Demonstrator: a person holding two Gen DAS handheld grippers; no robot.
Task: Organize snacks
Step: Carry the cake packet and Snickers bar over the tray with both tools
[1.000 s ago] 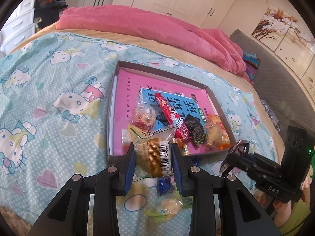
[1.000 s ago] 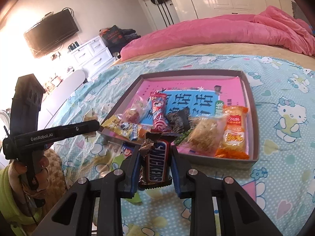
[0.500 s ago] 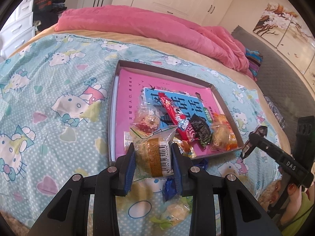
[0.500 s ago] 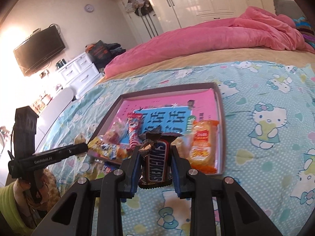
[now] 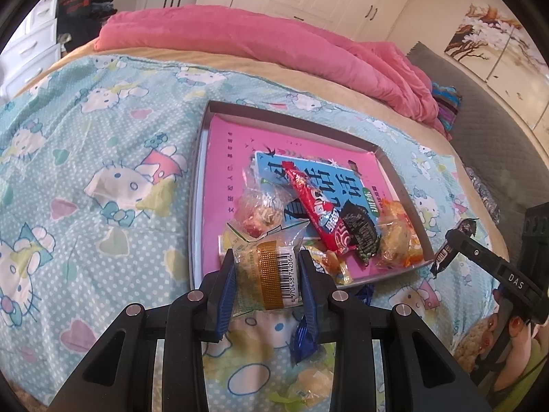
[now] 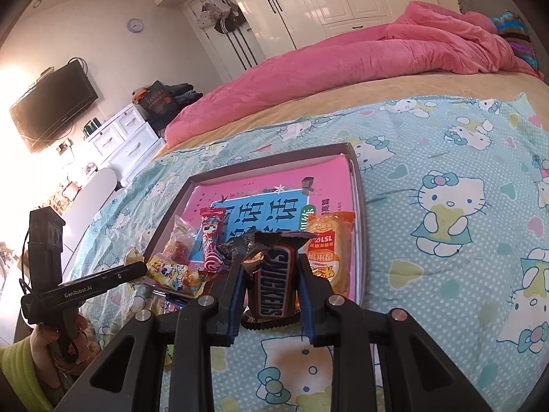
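My left gripper (image 5: 267, 267) is shut on a clear-wrapped cake with a barcode (image 5: 266, 271), held above the near edge of the grey tray (image 5: 197, 185). The tray has a pink liner and holds several snacks: a red stick pack (image 5: 317, 211), a black packet (image 5: 360, 233) and an orange bag (image 5: 398, 237). My right gripper (image 6: 271, 274) is shut on a Snickers bar (image 6: 274, 283), held above the bedsheet in front of the tray (image 6: 358, 206). The right gripper also shows at the right of the left wrist view (image 5: 480, 261).
Loose candies lie on the Hello Kitty sheet near the tray, a blue one (image 5: 303, 338) and a yellow-green one (image 5: 308, 384). A pink duvet (image 5: 274, 41) is piled at the back of the bed. White drawers (image 6: 123, 137) stand at the left.
Both grippers have pulled back and risen with their snacks still held. The right gripper moved away from the tray's near edge, so the tray looks smaller and farther.
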